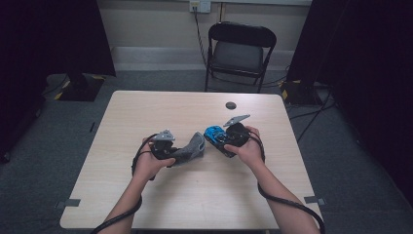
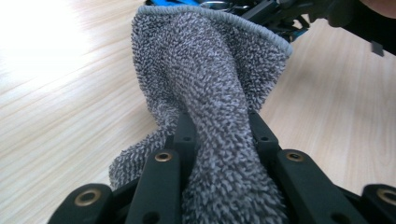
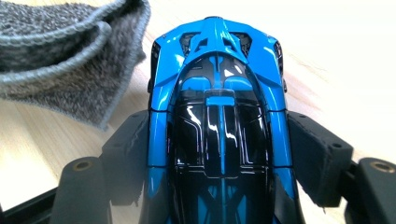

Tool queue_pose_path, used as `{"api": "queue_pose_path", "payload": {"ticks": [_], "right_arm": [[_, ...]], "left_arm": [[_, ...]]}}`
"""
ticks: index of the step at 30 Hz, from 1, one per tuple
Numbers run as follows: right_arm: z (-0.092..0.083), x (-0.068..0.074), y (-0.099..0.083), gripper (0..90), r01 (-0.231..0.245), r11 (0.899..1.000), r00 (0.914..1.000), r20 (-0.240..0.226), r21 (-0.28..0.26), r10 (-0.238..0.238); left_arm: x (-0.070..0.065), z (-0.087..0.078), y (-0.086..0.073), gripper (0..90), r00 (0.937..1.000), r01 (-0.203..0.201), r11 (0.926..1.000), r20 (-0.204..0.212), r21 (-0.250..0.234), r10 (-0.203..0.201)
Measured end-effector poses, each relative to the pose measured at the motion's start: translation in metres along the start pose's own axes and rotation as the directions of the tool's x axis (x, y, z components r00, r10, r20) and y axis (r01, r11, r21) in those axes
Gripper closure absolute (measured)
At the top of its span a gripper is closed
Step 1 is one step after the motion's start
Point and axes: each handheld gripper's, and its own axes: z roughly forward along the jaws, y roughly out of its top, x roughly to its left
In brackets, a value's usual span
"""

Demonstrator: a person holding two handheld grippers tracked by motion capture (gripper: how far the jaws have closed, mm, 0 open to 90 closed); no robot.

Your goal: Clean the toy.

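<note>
A grey terry cloth hangs bunched from my left gripper, which is shut on it just above the table's middle. In the left gripper view the cloth rises between both jaws and fans out wide. My right gripper is shut on a blue and black toy car, its jaws pressing the car's two sides. The right gripper view looks down the car's glossy roof, nose pointing away, with the cloth close at the upper left. Cloth and car sit a small gap apart.
The light wooden table carries a small dark round disc near its far edge. A black folding chair stands behind the table. Dark curtains flank the room, and cables run across the grey floor at the right.
</note>
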Motion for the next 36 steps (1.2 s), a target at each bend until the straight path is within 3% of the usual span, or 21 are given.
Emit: {"api": "queue_pose_path", "payload": {"ticks": [5,11,13,16,20,22,29,36], "right_arm": [[-0.003,0.000,-0.002,28.3,0.010,1.000,0.9999,-0.005,0.000,-0.010],[-0.008,0.014,-0.004,28.3,0.060,0.998,0.9972,-0.043,-0.010,-0.061],[-0.009,0.022,-0.004,28.3,0.087,0.996,0.9938,-0.069,-0.010,-0.087],[-0.008,0.037,-0.006,28.3,0.127,0.992,0.9864,-0.104,-0.006,-0.127],[-0.005,0.055,-0.005,28.3,0.177,0.984,0.9746,-0.139,-0.007,-0.176],[-0.003,0.058,-0.004,28.2,0.182,0.983,0.9731,-0.142,-0.010,-0.182],[-0.004,0.054,0.001,28.3,0.184,0.983,0.9751,-0.124,-0.007,-0.184],[-0.003,0.044,0.002,28.3,0.168,0.986,0.9806,-0.103,0.002,-0.167]], "left_arm": [[0.008,-0.007,0.000,71.0,0.9986,0.014,0.9997,-0.051,-0.020,-0.015],[0.024,-0.016,0.005,70.9,0.9871,0.055,0.9948,-0.146,-0.086,-0.067],[0.029,-0.017,0.009,70.8,0.9851,0.061,0.9930,-0.154,-0.101,-0.077],[0.032,-0.014,0.014,70.7,0.9846,0.069,0.9915,-0.153,-0.110,-0.086],[0.028,-0.005,0.018,70.6,0.9886,0.059,0.9935,-0.132,-0.098,-0.072],[0.026,-0.001,0.018,70.6,0.9921,0.055,0.9937,-0.107,-0.098,-0.065],[0.019,0.002,0.016,70.8,0.9982,0.046,0.9968,-0.035,-0.065,-0.048],[0.017,0.000,0.012,70.9,0.9996,0.024,0.9989,-0.014,-0.040,-0.025]]}}
